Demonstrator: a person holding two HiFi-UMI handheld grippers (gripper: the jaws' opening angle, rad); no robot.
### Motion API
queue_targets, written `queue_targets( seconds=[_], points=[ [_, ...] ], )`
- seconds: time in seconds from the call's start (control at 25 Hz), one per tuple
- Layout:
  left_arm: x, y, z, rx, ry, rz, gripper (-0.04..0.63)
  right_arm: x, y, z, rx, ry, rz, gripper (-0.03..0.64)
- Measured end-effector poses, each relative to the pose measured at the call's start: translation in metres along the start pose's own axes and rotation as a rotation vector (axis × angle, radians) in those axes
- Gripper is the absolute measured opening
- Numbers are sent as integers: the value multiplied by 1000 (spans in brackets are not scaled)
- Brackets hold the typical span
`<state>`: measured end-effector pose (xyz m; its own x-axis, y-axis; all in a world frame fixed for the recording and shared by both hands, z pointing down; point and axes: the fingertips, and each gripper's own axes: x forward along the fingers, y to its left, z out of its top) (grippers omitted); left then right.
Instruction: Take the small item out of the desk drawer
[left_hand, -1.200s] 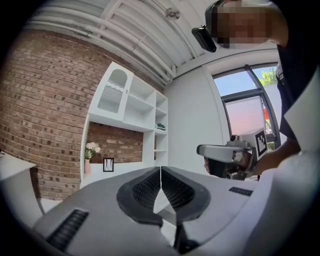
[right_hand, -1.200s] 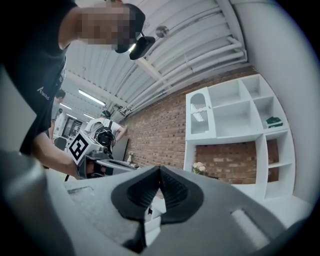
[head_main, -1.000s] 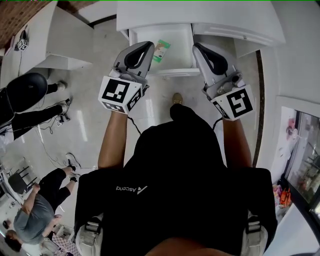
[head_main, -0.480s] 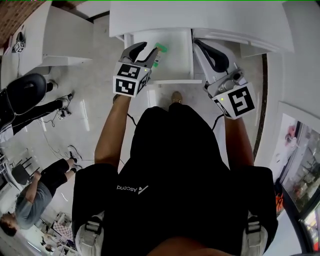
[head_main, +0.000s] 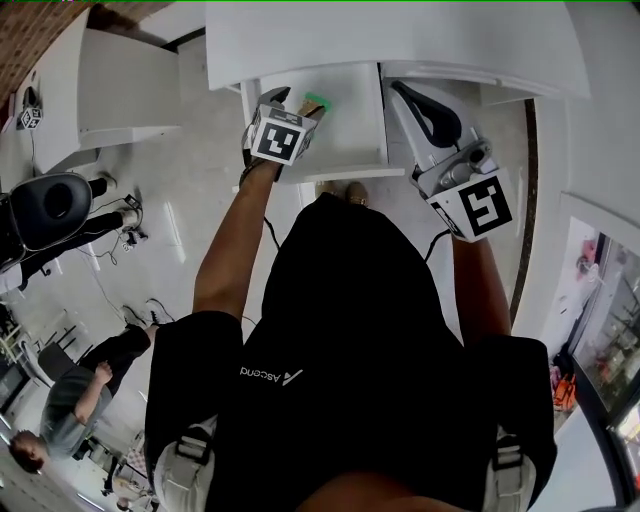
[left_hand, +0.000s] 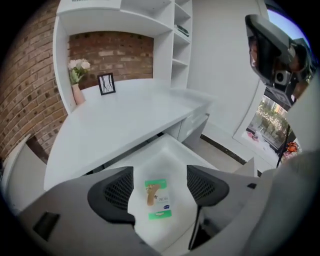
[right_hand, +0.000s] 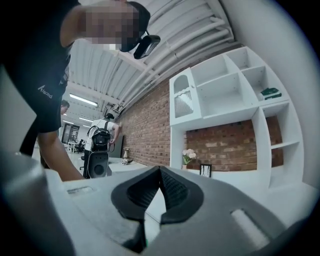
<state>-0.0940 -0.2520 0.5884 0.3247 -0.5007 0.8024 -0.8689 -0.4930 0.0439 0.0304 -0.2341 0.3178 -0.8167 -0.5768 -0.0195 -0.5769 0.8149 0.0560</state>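
The white desk drawer stands pulled out. On its floor lies the small item, a flat packet with green bands. My left gripper points steeply down into the drawer. Its jaws have just been opening, and the packet lies between and below the two dark pads without touching them. My right gripper is held level at the drawer's right side. It is shut, pads pressed together with nothing between them.
The white desk top runs behind the drawer, and a shelf unit with a vase of flowers and a small frame sits on it. My foot is below the drawer front. A black chair and other people are at the left.
My left gripper has dropped and tipped down into the drawer over the packet, and its jaws have opened. The right gripper has shifted slightly and stays shut.
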Motion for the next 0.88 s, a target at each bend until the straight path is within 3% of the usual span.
queue_targets(
  seconds=[0.32, 0.88],
  points=[
    [77, 18, -41, -50, 163, -38, 398, 15, -19, -26, 30, 67, -62, 2],
    [154, 30, -107, -135, 358, -49, 411, 26, -35, -66, 74, 160, -123, 2]
  ],
)
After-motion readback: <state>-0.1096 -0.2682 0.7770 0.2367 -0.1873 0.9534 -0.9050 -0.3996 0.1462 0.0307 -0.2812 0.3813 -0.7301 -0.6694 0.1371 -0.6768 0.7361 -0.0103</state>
